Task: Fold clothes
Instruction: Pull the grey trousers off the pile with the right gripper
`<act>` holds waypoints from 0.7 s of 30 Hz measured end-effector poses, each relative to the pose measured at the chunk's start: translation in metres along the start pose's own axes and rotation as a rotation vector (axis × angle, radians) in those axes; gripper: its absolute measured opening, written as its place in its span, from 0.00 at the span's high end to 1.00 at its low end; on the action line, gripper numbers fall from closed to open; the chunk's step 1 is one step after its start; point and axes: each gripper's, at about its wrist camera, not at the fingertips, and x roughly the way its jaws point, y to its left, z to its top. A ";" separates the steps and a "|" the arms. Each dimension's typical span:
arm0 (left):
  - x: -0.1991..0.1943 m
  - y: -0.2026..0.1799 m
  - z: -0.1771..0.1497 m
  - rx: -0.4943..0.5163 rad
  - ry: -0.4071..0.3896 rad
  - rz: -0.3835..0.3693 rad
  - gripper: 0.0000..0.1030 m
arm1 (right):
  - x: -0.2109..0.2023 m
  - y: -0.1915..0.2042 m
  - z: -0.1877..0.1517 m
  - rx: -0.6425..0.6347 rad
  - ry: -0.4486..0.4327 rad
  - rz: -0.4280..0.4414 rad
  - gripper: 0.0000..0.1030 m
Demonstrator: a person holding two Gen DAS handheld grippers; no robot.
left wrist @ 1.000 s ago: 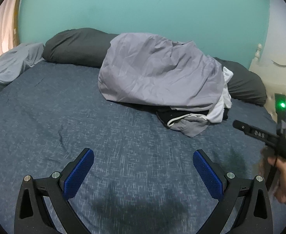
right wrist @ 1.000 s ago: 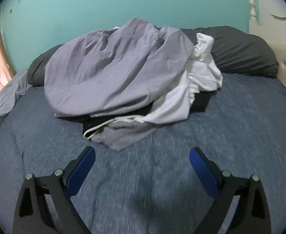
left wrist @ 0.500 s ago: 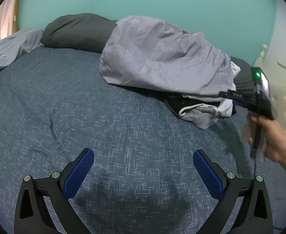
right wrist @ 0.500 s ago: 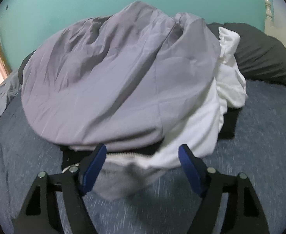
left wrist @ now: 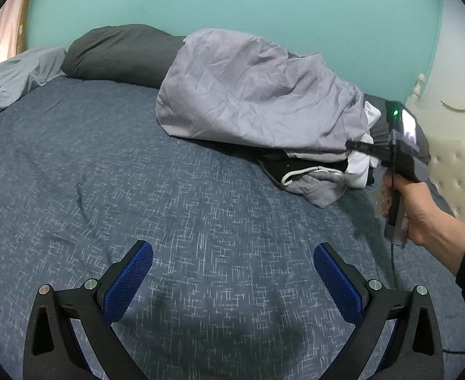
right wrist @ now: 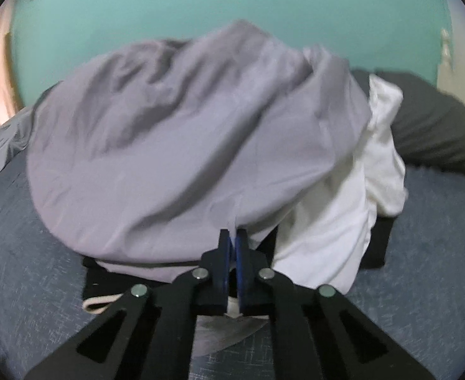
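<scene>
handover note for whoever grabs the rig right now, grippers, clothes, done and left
Right gripper: shut on the front edge of the lilac-grey garment at the pile; whether it also pinches the white garment beneath is unclear.
Left gripper: open, empty, above the bare blue bedspread, well short of the pile.
Clothes: all in one heap near the dark pillows; lilac-grey garment on top, white, black and a grey drawstring piece underneath.
Done: first grasp only. Nothing is spread or folded.
Left: pull the top garment clear onto the open bedspread, flatten, fold, then repeat for the rest.
</scene>
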 end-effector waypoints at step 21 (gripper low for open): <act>-0.168 0.009 -0.072 -0.116 -0.021 0.051 0.00 | -0.285 0.054 -0.091 0.121 -0.101 0.316 0.98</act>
